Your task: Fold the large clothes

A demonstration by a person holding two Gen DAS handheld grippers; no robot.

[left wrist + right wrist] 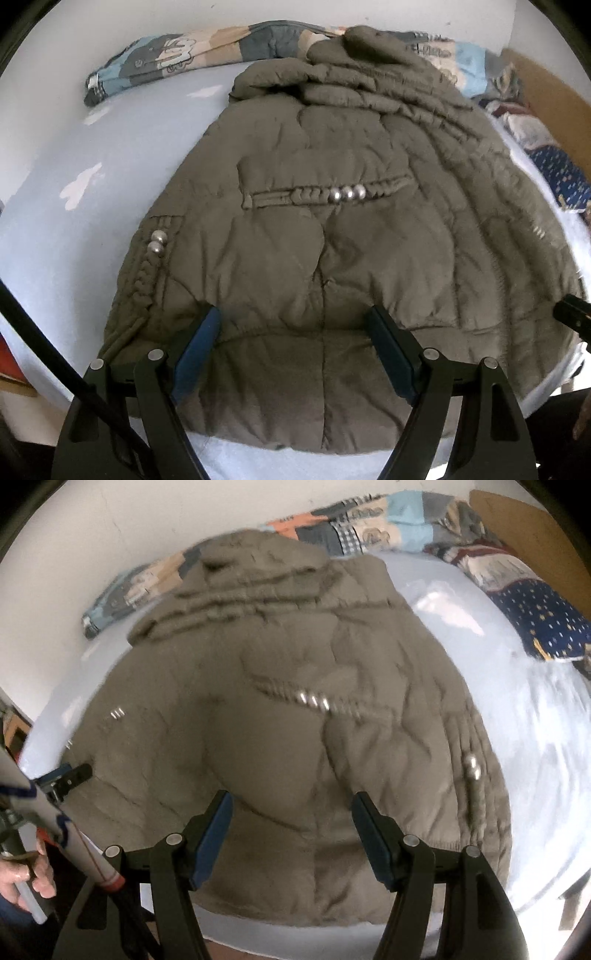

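Left wrist view: left gripper (293, 325) released, above coat (332, 229) hem.
Right wrist view: right gripper (291, 808) released, empty.
Quilt (177, 51): at 12 o'clock from coat.

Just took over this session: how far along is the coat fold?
Done: the olive padded jacket lies spread back-up on the pale blue bedsheet, its hood bunched toward the wall. In hand: nothing; the left gripper and right gripper hover open over the hem. Left: every fold; none is visible.
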